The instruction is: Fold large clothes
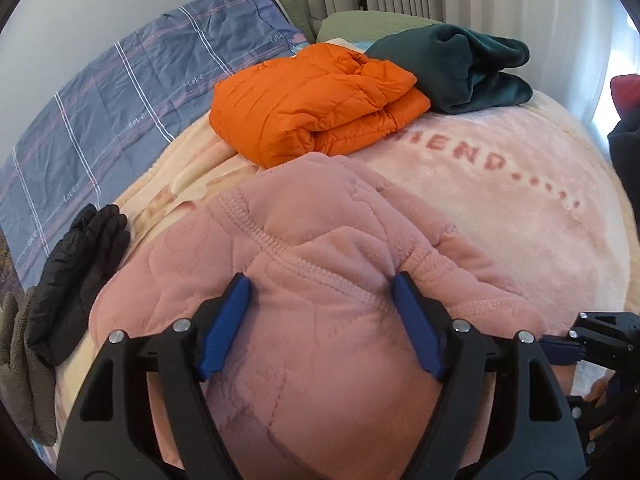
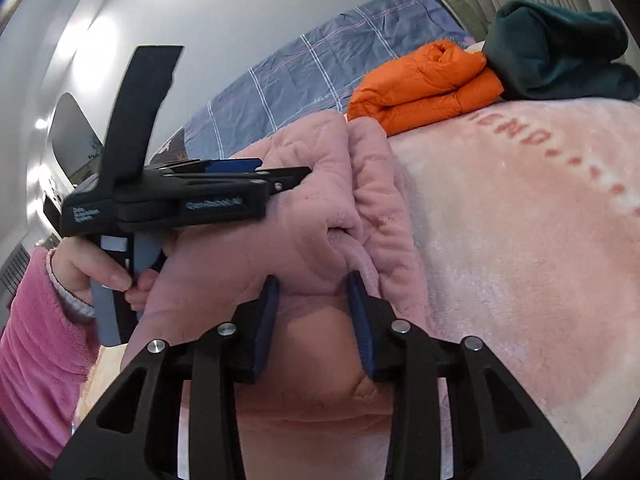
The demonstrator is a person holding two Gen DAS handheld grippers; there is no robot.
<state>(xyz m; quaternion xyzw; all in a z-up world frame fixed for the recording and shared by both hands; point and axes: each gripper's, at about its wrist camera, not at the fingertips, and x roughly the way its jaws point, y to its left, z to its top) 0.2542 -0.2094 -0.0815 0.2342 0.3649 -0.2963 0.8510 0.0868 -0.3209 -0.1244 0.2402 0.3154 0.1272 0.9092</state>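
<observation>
A pink quilted fleece garment (image 1: 304,264) lies bunched on the bed in front of both grippers; it also shows in the right wrist view (image 2: 312,208). My left gripper (image 1: 322,292) is open, its blue fingers pressed down on either side of a thick fold of the garment. My right gripper (image 2: 314,292) has its fingers partly closed around a bunched fold of the same garment, gripping it. The left gripper shows from the side in the right wrist view (image 2: 280,178), resting on the garment.
A folded orange puffer jacket (image 1: 316,108) and a folded dark green garment (image 1: 464,68) lie at the far side on the pink blanket (image 1: 520,200). Black gloves (image 1: 80,268) lie at the left. A blue plaid quilt (image 1: 112,104) runs along the wall.
</observation>
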